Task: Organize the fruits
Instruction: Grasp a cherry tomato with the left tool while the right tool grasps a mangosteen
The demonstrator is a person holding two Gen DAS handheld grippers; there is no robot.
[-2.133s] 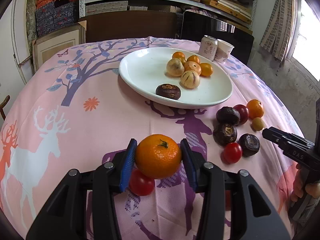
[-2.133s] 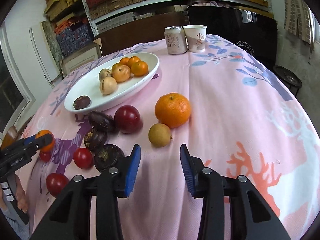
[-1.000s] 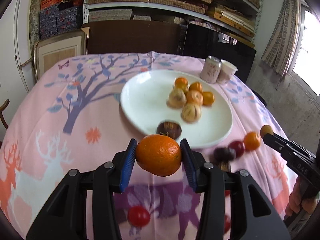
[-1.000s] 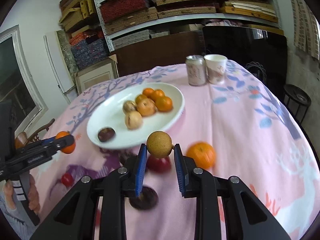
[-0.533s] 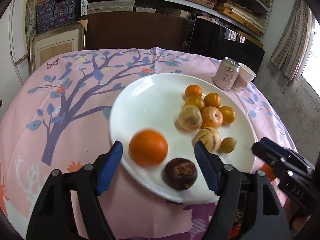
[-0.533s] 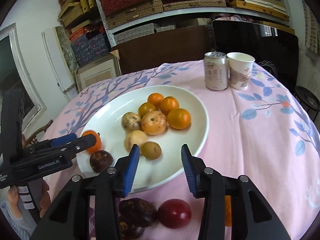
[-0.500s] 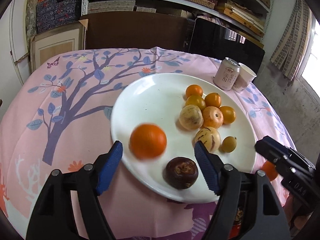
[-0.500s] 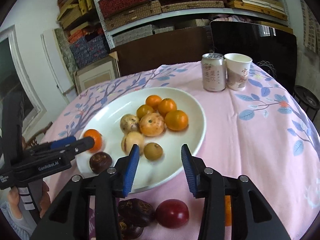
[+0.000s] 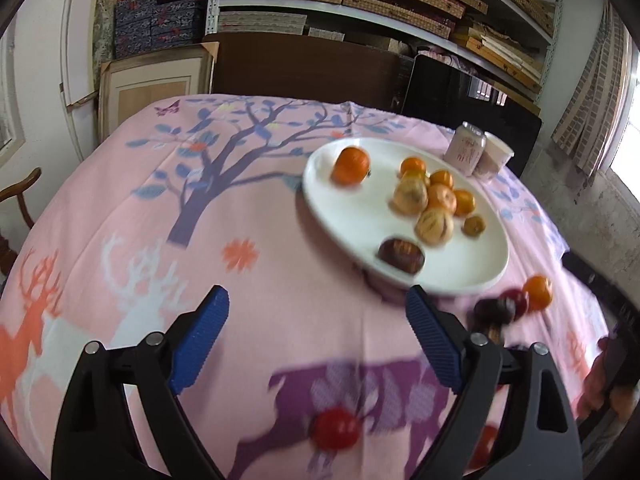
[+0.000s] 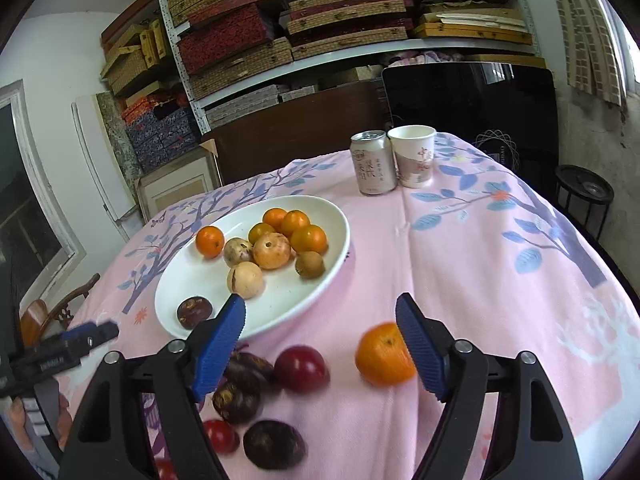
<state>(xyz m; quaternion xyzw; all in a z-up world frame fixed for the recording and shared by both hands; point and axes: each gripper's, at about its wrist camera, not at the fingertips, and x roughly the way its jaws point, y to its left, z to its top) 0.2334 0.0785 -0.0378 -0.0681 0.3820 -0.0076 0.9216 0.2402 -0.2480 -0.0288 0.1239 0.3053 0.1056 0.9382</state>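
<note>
My left gripper (image 9: 316, 336) and right gripper (image 10: 320, 344): jaws just opened wide, nothing between. Both empty, ready for more. Plate (image 10: 192, 280) mid-table, fruit gathered there. Loose orange (image 10: 382, 354), plum (image 10: 302, 368) wait near table's front edge.

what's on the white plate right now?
On the white plate: five oranges, one apart at the far left, two pale round fruits, one split, a small brown fruit and a dark purple fruit. Right gripper's blue pad covers the near rim.
</note>
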